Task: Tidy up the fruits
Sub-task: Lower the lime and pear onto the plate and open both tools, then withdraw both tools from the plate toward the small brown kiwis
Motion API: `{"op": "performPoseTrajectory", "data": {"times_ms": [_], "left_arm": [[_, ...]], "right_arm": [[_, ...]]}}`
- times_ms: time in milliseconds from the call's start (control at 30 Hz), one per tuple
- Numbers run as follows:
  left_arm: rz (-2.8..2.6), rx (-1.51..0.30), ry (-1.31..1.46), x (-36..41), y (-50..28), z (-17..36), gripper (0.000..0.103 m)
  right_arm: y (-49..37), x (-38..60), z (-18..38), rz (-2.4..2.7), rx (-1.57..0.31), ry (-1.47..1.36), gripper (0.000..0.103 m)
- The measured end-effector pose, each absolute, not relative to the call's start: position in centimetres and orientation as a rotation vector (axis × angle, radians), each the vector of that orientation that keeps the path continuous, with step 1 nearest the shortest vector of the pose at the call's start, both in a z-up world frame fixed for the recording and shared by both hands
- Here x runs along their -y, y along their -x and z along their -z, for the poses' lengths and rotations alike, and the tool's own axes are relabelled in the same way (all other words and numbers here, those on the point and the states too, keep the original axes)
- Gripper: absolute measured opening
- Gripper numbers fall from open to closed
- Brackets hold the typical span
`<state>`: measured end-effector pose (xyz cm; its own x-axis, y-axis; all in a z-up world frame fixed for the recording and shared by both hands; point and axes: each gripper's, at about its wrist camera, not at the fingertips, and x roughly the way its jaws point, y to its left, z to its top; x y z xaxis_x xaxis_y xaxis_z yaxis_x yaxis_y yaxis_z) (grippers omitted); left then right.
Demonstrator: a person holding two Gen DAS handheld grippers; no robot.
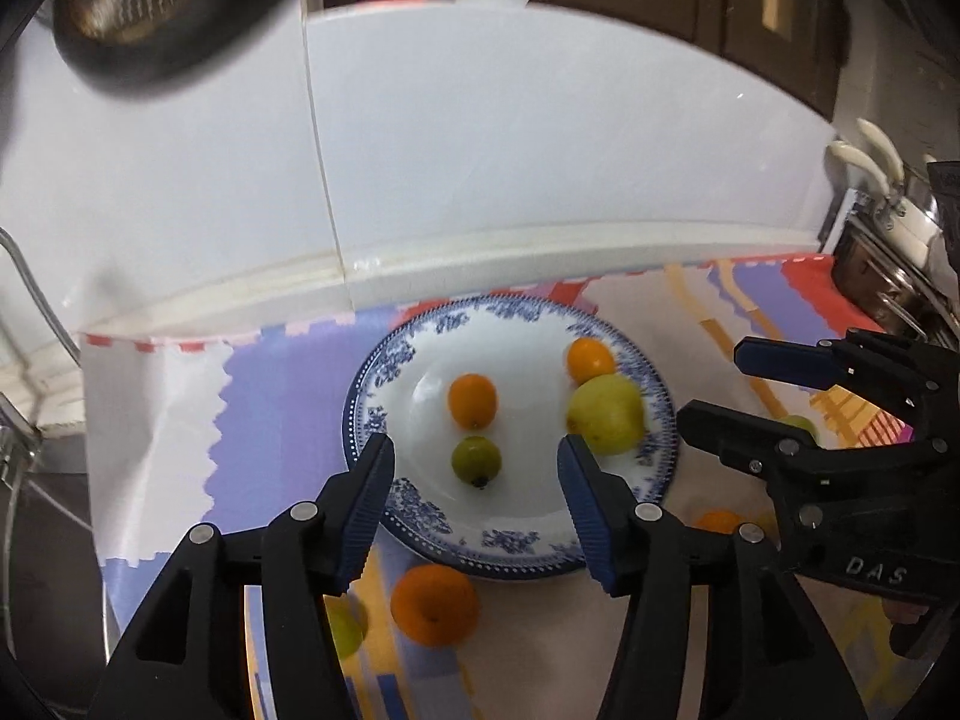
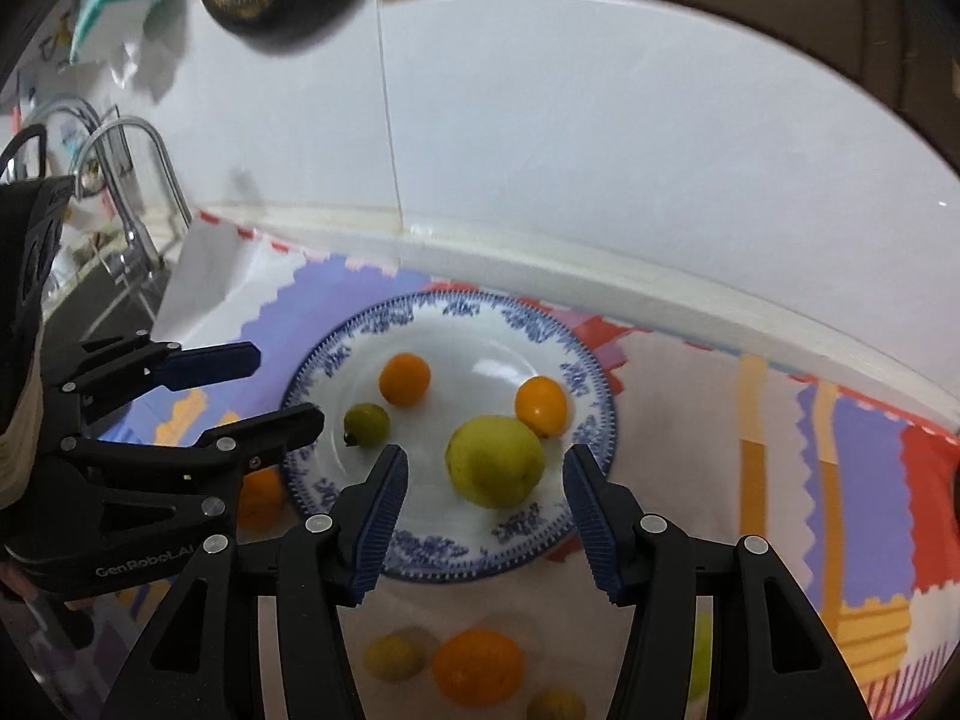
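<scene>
A blue-and-white plate (image 1: 384,372) (image 2: 336,360) lies on a colourful mat. On it are two small oranges (image 1: 473,400) (image 1: 591,360), a small green fruit (image 1: 476,461) (image 2: 366,425) and a larger yellow-green fruit (image 1: 606,414) (image 2: 495,461). My left gripper (image 1: 477,504) is open and empty, just above the plate's near edge, in front of the small green fruit. My right gripper (image 2: 486,510) is open and empty, its jaws either side of the yellow-green fruit. More fruit lies on the mat before the plate: an orange (image 1: 435,604) (image 2: 478,666) and small yellow-green ones (image 2: 393,657).
A white tiled wall (image 1: 480,150) stands behind the mat. A faucet (image 2: 132,180) and sink are at the left. A dark strainer (image 1: 162,6) hangs overhead. Utensils on a rack (image 1: 888,198) are at the right. The right gripper shows in the left wrist view (image 1: 720,384), the left gripper in the right wrist view (image 2: 288,387).
</scene>
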<state>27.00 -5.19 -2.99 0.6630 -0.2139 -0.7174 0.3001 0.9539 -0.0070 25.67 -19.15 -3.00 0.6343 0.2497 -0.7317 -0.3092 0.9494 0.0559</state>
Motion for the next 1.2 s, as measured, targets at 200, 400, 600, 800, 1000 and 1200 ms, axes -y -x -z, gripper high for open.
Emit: {"op": "performPoseTrajectory", "data": {"times_ms": [200,400,600,800,1000,1200], "left_arm": [[0.299,-0.726,-0.118,5.7,-23.4,1.0,0.063],[0.303,-0.69,-0.134,6.4,-20.0,0.4,0.065],[0.295,-0.673,-0.126,6.7,-18.0,0.4,0.066],[0.3,-0.664,-0.123,7.2,-16.9,1.0,0.067],[0.309,-0.661,-0.148,7.9,-16.2,2.0,0.067],[0.357,-0.688,-0.176,8.8,-16.4,3.7,0.066]], "right_arm": [[-22.1,21.0,1.3,-0.256,-0.767,0.001,0.055],[-18.5,22.1,1.1,-0.191,-0.739,-0.021,0.055],[-15.9,22.9,1.5,-0.145,-0.732,-0.036,0.055],[-14.3,23.5,2.0,-0.121,-0.726,-0.034,0.055],[-13.7,24.0,3.2,-0.139,-0.755,-0.022,0.055],[-13.8,24.3,4.8,-0.159,-0.777,0.006,0.055]]}}
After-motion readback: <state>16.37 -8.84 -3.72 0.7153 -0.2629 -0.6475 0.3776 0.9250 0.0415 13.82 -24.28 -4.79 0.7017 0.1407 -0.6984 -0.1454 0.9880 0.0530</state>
